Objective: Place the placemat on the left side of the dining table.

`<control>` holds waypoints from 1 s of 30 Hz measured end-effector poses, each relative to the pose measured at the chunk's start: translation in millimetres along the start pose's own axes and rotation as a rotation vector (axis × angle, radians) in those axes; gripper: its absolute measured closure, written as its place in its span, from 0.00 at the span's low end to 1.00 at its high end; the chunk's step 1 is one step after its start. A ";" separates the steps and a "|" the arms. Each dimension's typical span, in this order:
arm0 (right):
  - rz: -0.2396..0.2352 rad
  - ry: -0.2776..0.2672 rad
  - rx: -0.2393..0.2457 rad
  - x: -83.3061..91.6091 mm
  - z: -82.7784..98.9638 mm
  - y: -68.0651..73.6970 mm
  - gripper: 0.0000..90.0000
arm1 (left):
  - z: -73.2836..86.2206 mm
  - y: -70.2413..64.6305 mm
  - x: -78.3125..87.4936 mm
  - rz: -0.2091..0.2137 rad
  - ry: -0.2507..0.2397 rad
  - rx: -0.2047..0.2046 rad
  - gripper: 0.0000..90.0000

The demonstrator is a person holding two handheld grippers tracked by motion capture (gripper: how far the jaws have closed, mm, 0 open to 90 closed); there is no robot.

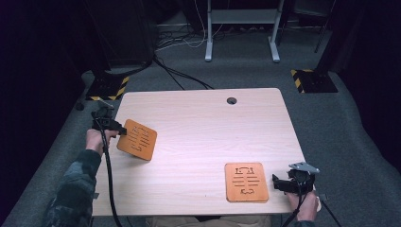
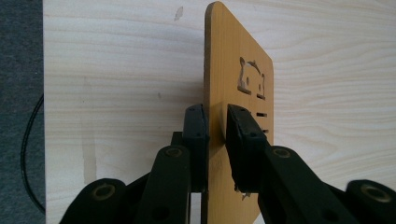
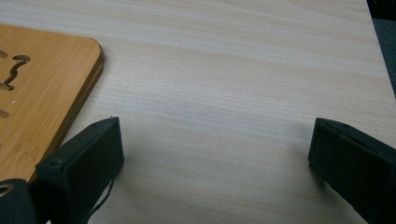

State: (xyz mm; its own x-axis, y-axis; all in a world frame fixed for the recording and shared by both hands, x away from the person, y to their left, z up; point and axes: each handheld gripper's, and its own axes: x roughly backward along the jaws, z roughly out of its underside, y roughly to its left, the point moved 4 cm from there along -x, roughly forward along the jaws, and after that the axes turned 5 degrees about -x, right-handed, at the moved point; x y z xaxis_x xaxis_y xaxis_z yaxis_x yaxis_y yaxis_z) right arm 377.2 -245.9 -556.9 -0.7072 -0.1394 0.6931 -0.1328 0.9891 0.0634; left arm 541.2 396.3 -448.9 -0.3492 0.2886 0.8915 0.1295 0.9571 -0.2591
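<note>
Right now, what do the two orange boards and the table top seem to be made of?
Boards, one held, one lying flat: likely bamboo or wood, fine straight grain, cut-out slots, satin finish. Table: pale wood-grain top, probably laminate, matte; the look leaves it open.

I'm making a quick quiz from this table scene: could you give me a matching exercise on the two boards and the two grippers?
Things:
1. left gripper
2. right gripper
3. board at the left
4. board near the front edge

States:
A. lies flat on the table
B. jaws wide apart, nothing between them
C. clamped at one edge, tilted
D. jaws on a board's edge

Pairs: 1-D, 2-B, 3-C, 4-A
</note>
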 end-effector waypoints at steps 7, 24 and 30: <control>0.002 0.000 0.000 0.1 0.0 0.0 0.03 | 5.8 11.5 -7.0 0.005 -0.002 0.032 0.86; 0.002 0.001 0.000 0.1 0.0 0.0 0.03 | 12.5 25.4 -14.4 0.052 -0.013 0.090 0.85; 0.002 0.001 0.000 0.1 0.0 0.0 0.03 | 13.0 26.1 -16.6 0.023 -0.016 0.084 0.83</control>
State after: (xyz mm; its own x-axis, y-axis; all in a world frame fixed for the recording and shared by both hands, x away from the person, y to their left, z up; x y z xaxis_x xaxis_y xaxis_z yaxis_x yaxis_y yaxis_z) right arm 377.1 -245.9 -556.8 -0.7067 -0.1378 0.6939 -0.1318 0.9893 0.0622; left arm 538.3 416.9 -475.4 -0.3621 0.3098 0.8792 0.0591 0.9489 -0.3100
